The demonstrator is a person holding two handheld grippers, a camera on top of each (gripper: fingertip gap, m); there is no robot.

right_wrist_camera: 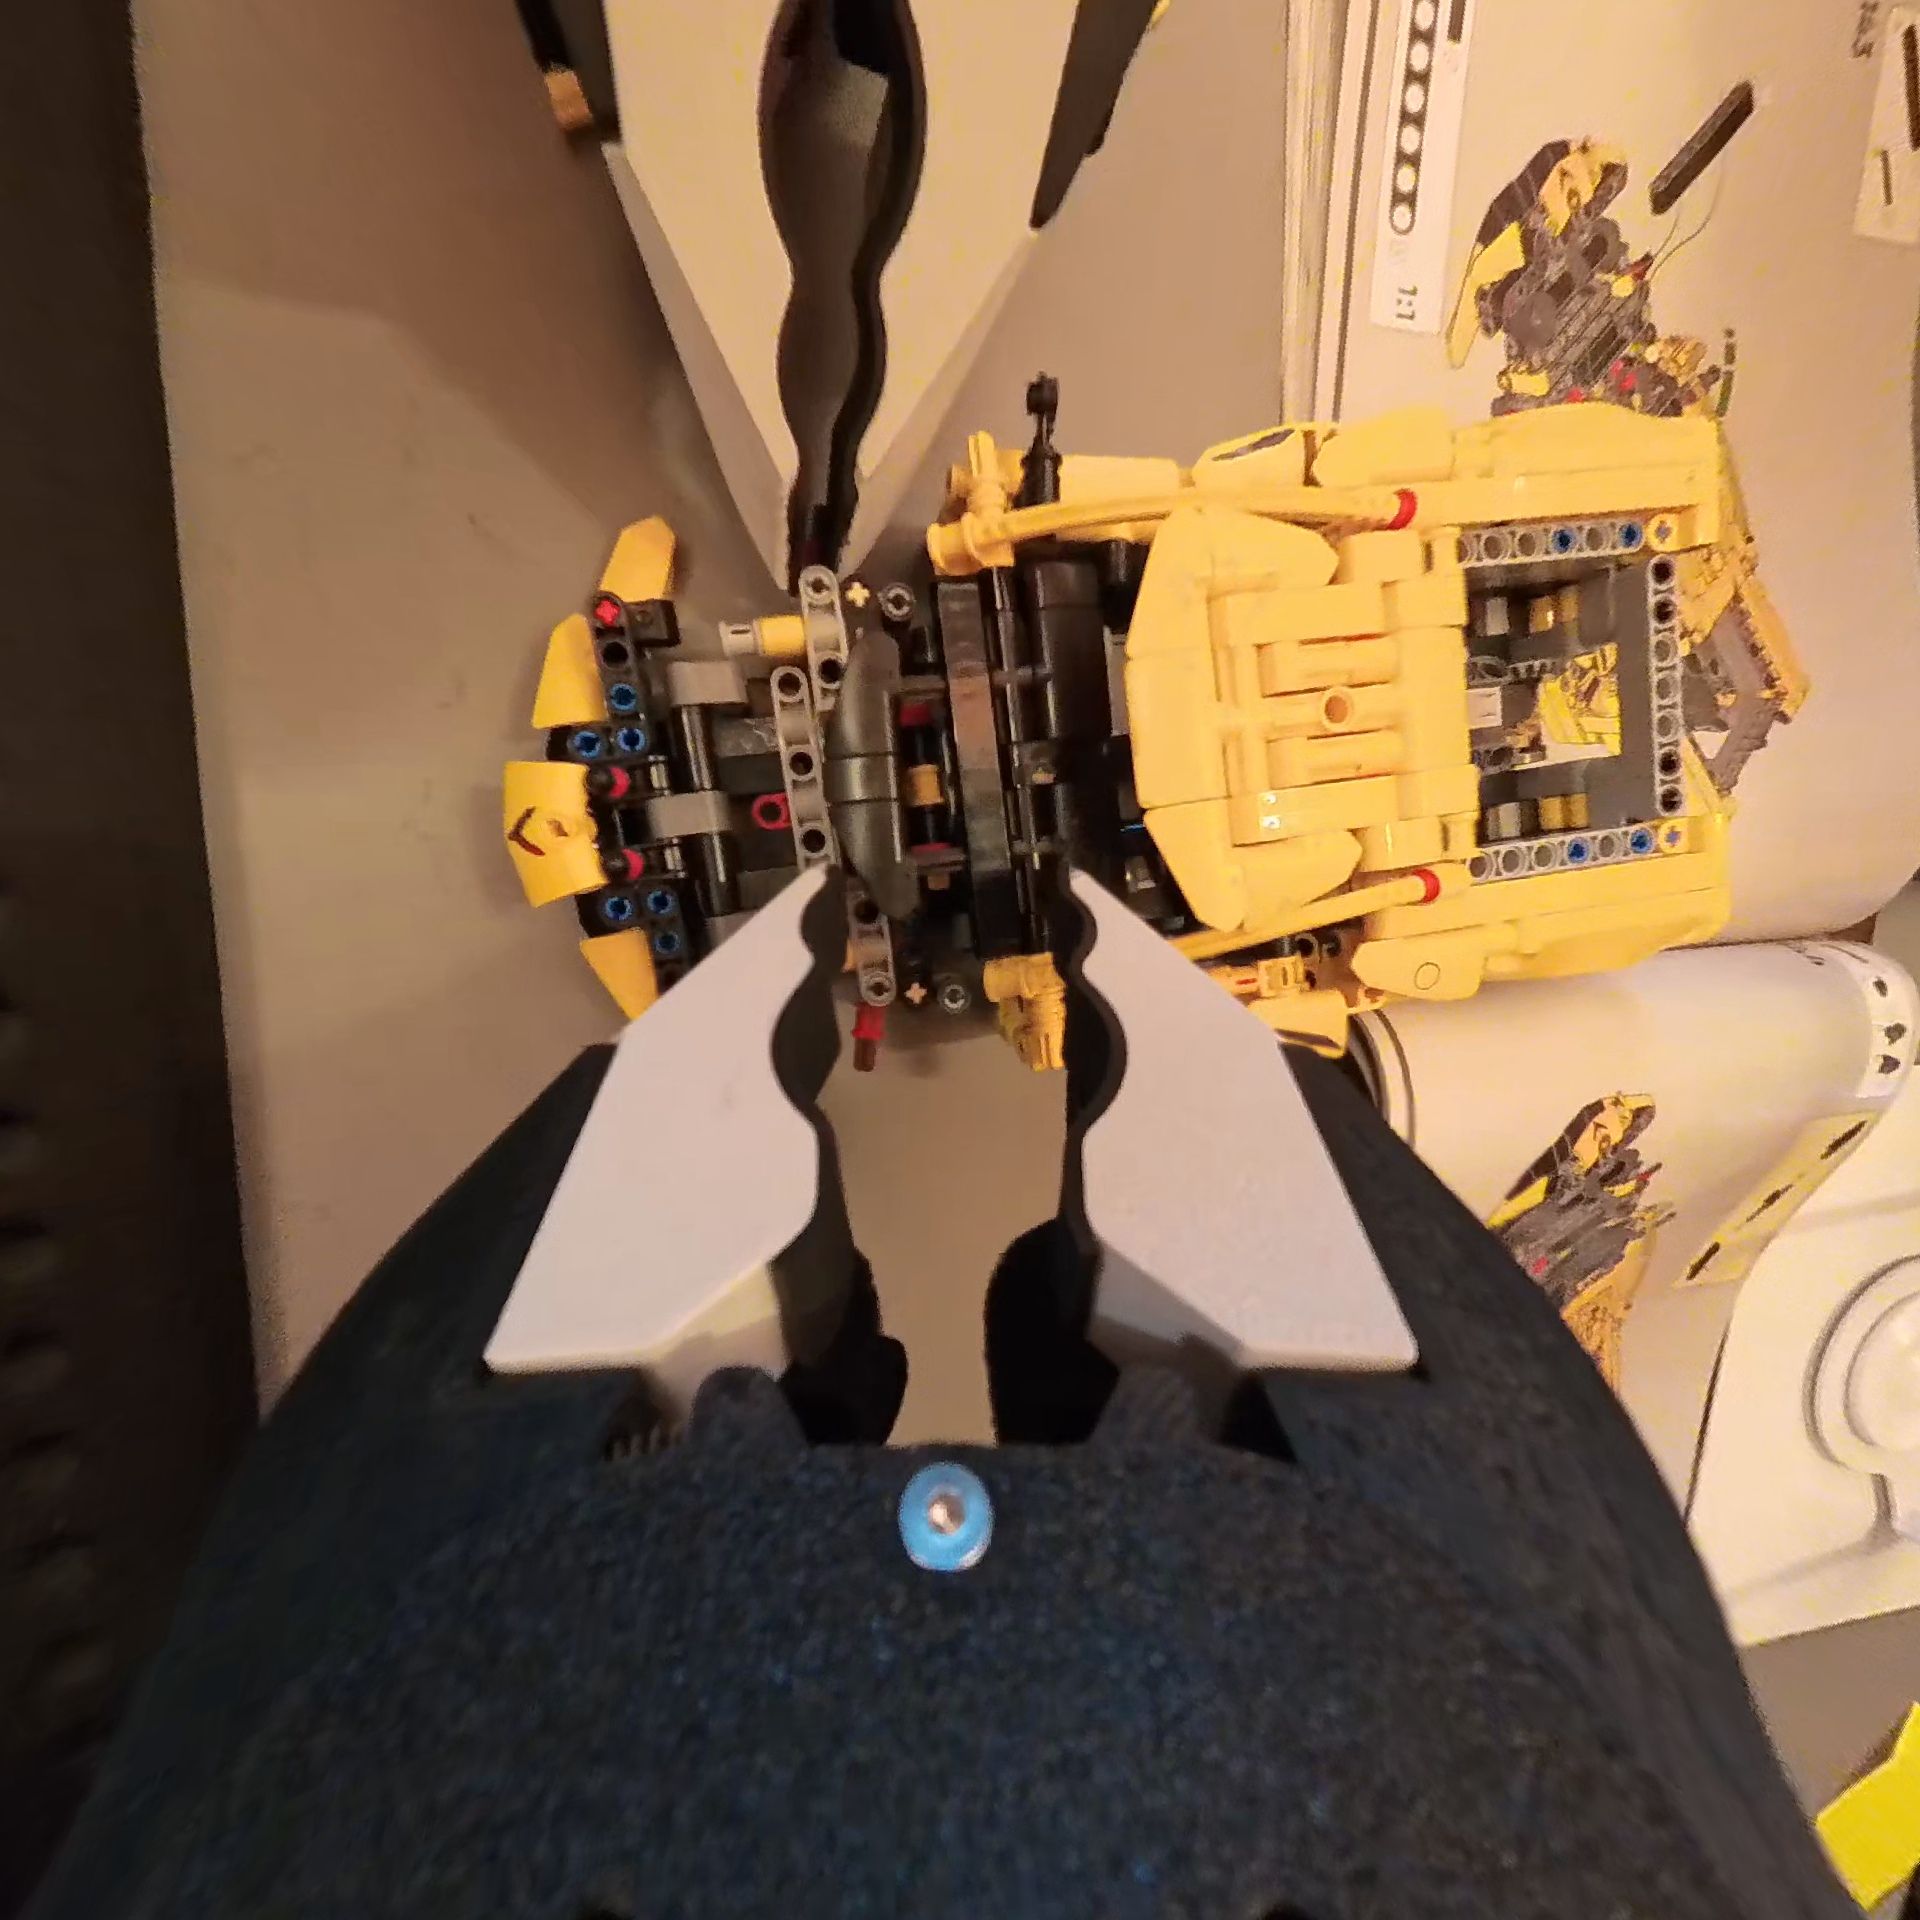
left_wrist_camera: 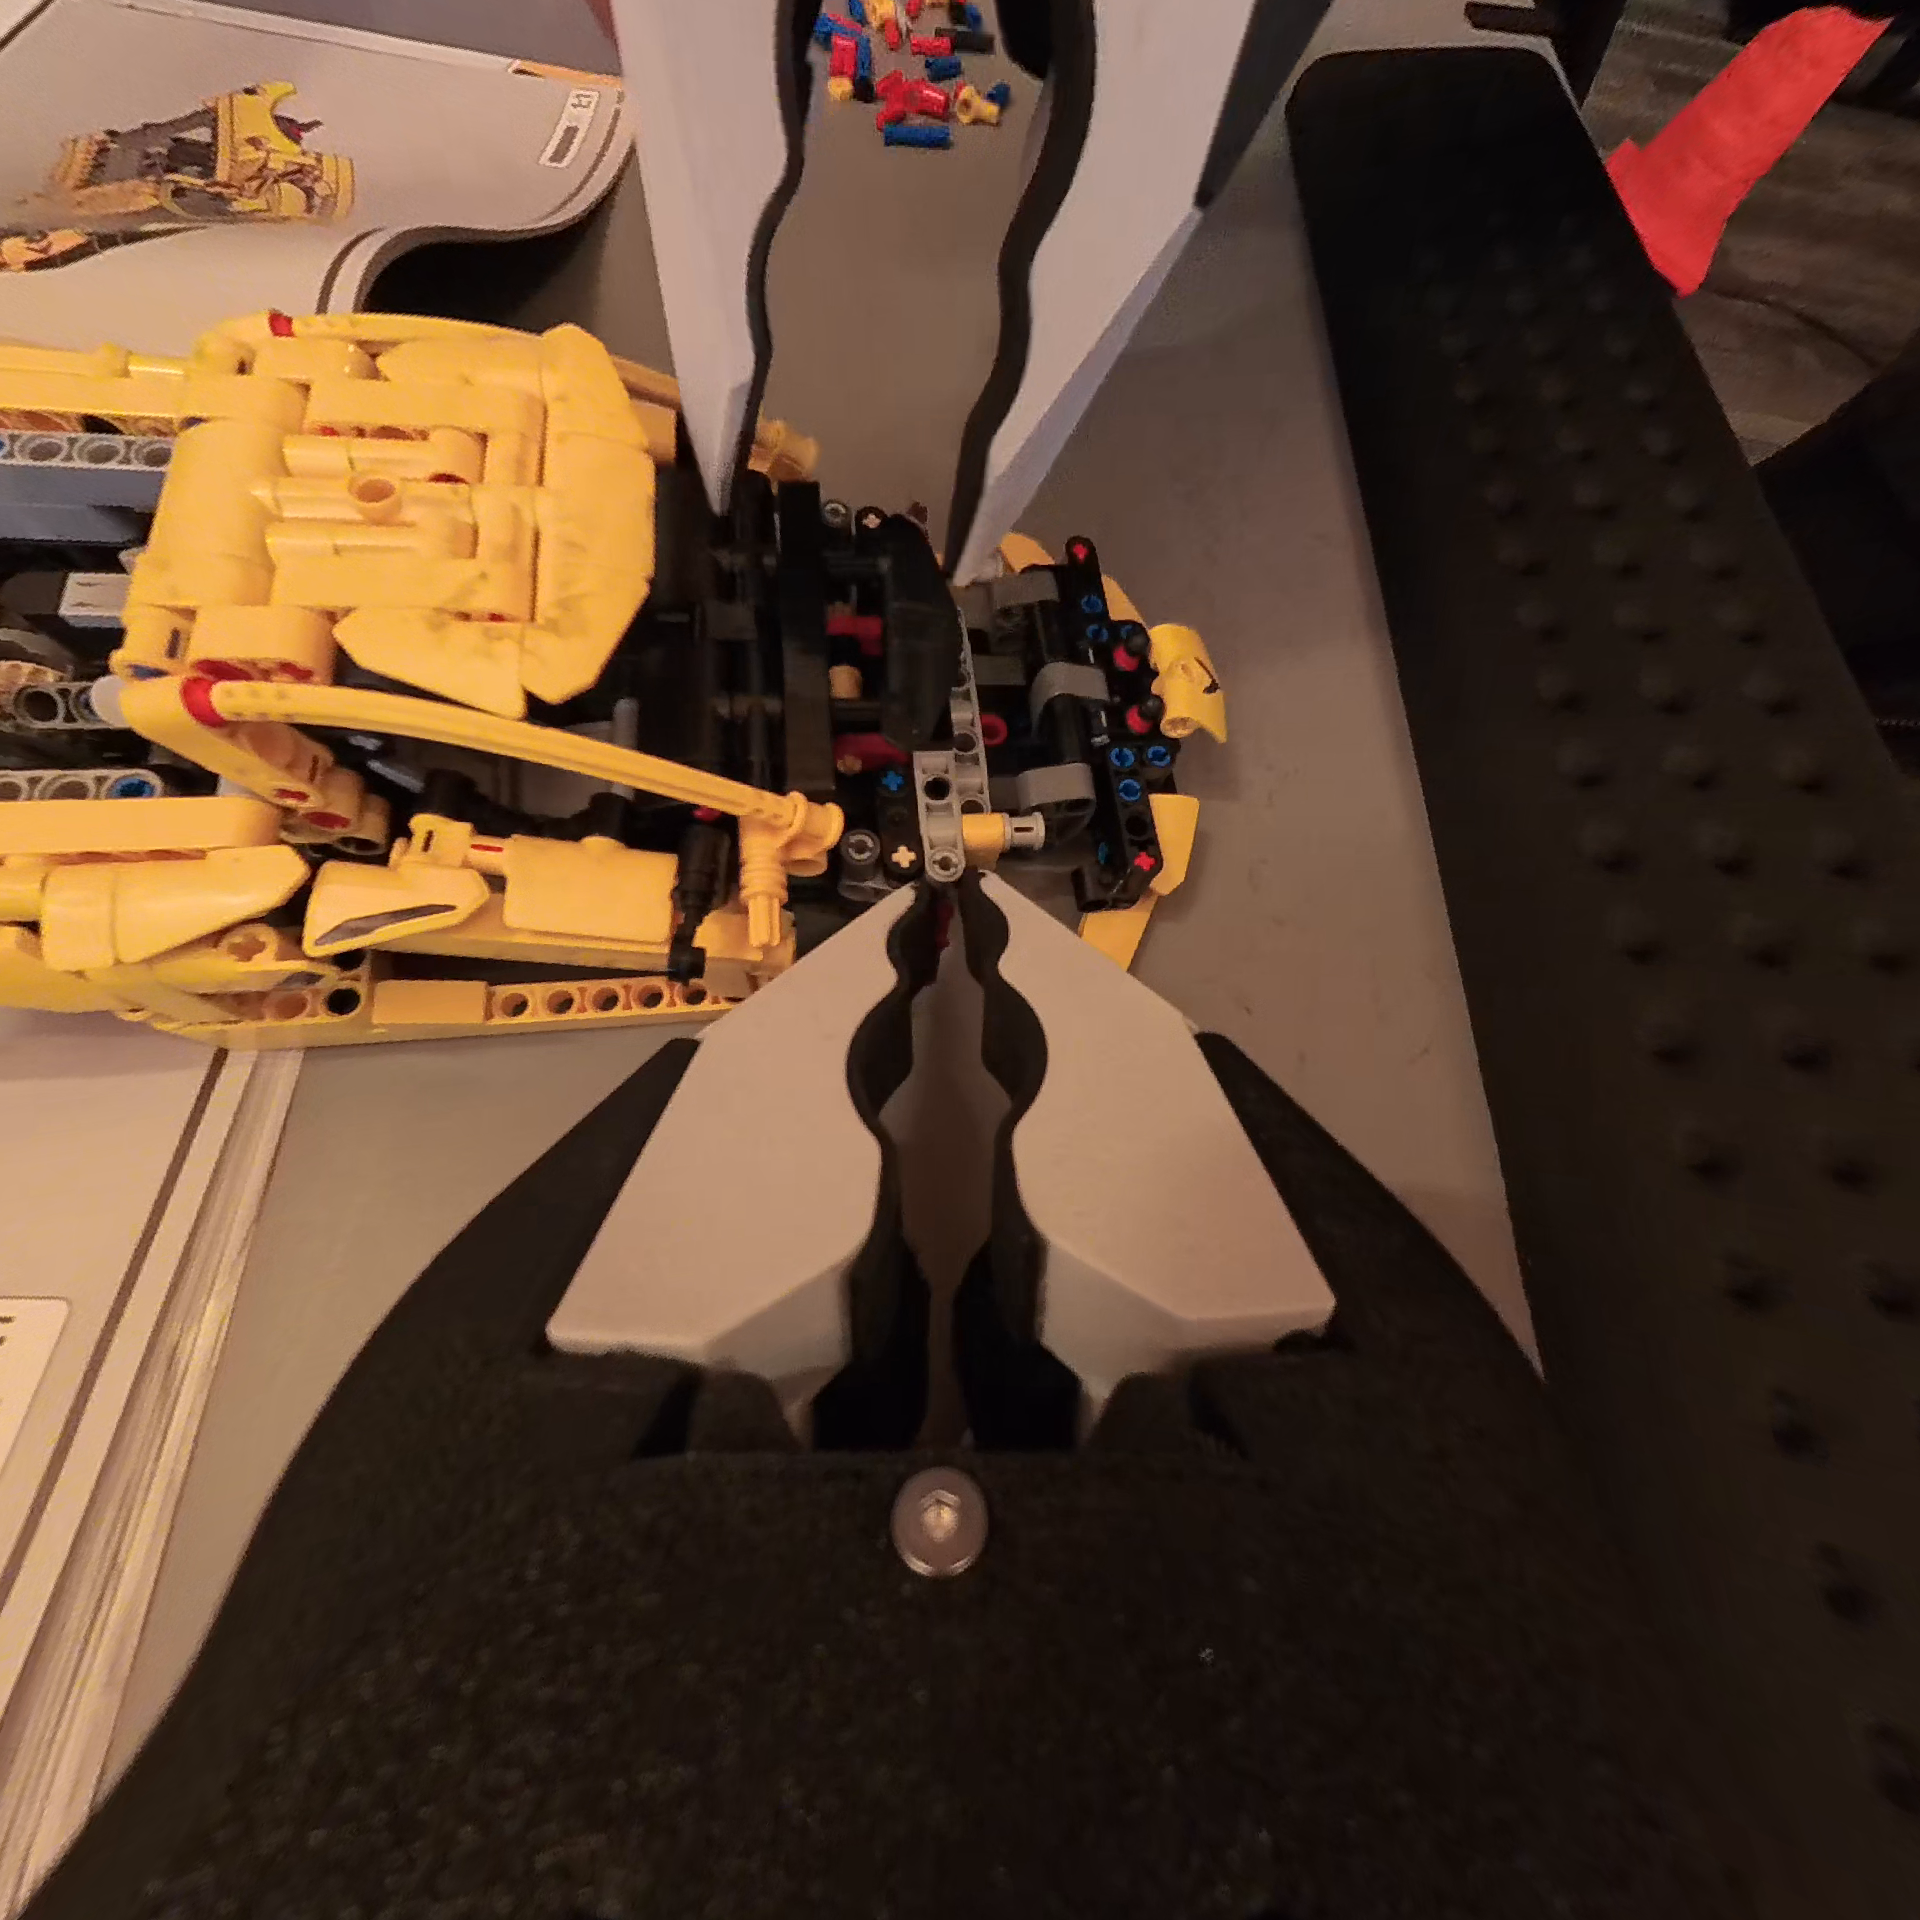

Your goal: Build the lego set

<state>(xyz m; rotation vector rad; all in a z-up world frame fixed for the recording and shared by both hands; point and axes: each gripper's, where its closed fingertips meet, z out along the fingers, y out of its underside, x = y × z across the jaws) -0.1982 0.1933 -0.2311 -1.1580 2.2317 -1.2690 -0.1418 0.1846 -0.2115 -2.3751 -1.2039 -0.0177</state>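
The grey desk [left_wrist_camera: 1226,436] carries everything here. A dark studded mat [left_wrist_camera: 1621,727] runs along its edge in the left wrist view, with a red strip [left_wrist_camera: 1725,145] beyond it.

An open instruction booklet [left_wrist_camera: 312,135] lies on the desk, and the rear of the car overlaps its pages in both views. In the right wrist view a white device [right_wrist_camera: 1849,1382] sits beside the booklet.

The yellow car [left_wrist_camera: 416,582], partly built, lies flat on the desk between the two grippers. Its roof and rear are closed with yellow panels. Its front is an open black frame [right_wrist_camera: 977,748] with grey beams, blue and red pins, and yellow curved bumper pieces at the nose.

The left gripper [left_wrist_camera: 943,891] is nearly closed, its tips close together at one side of the frame. They sit at a light grey beam [left_wrist_camera: 940,805], with something red between them; whether they actually pinch it I cannot tell.

The right gripper [right_wrist_camera: 948,883] is spread wide and straddles the black frame from the opposite side, its tips at or against the frame's edges. Whether it presses on the frame cannot be told.

A pile of loose pins [left_wrist_camera: 914,62], red, blue, yellow and black, lies on the desk well beyond the car, seen between the right gripper's fingers in the left wrist view.
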